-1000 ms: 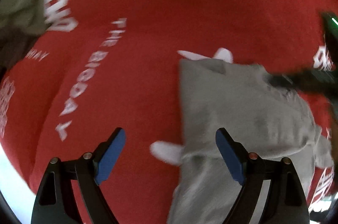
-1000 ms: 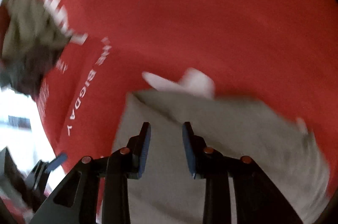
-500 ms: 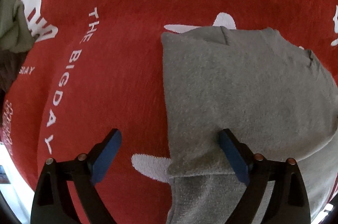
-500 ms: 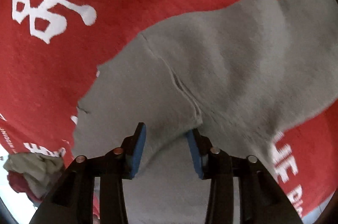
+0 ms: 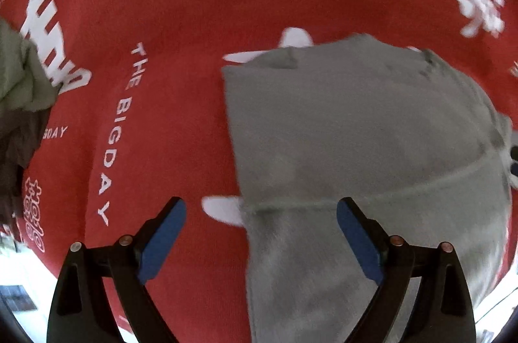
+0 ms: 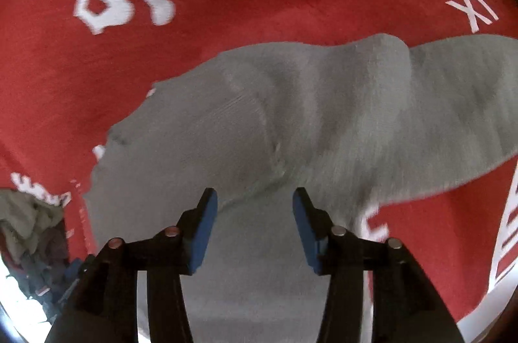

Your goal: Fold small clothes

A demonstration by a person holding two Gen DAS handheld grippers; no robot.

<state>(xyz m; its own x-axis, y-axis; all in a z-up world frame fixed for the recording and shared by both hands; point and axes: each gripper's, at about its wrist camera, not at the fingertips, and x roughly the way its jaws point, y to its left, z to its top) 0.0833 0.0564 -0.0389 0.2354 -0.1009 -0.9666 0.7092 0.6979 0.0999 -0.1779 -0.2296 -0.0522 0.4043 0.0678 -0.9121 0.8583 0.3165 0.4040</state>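
A grey garment (image 5: 356,129) lies folded on a red cloth with white lettering (image 5: 181,19). My left gripper (image 5: 260,239) hangs open above the garment's left edge, one blue pad over the red cloth and the other over the grey fabric, nothing gripped. In the right wrist view the same grey garment (image 6: 291,116) spreads across the middle, a folded flap and a sleeve-like part running to the right. My right gripper (image 6: 254,223) hovers above it with its jaws opening; grey fabric shows in the gap, but the pads do not press on it.
A heap of other clothes, pale green and dark (image 5: 19,90), lies at the left edge of the red cloth and shows again as a pile (image 6: 29,229) at lower left of the right wrist view. A bright floor lies beyond the cloth's lower edge.
The right gripper swung across the garment, closed on the fabric, and now stands open above it. The left gripper stayed open and shifted a little along the garment's left edge.
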